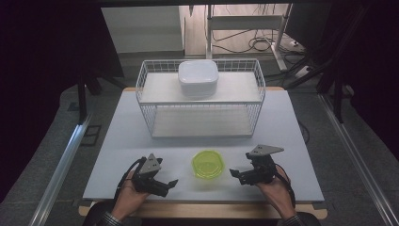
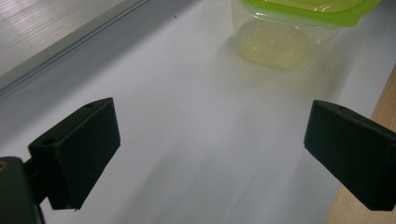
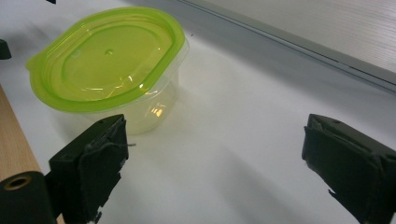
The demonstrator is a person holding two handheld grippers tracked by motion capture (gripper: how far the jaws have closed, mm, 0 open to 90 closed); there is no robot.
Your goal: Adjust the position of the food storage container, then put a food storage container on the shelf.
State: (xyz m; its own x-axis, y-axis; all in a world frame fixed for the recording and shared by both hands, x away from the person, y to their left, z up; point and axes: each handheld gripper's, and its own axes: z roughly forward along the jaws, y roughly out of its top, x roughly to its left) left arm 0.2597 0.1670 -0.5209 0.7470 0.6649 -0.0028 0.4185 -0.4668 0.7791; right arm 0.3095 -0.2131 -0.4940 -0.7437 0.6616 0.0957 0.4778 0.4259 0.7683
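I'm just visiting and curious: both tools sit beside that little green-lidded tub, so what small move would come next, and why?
Probably the right tool edges toward the green-lidded container to take hold of it. Its jaws stand wide open with nothing between them, the container sits apart from them on the table, and the left tool waits open on the other side. The wire shelf beyond looks like a likely destination.

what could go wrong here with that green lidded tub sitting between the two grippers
The tub looks light and stands near the table's front edge; a sideways nudge from the right gripper or the left gripper, both open and apart from it, could slide or tip it off. Its thin clear wall might flex under the jaws and pop the green lid.
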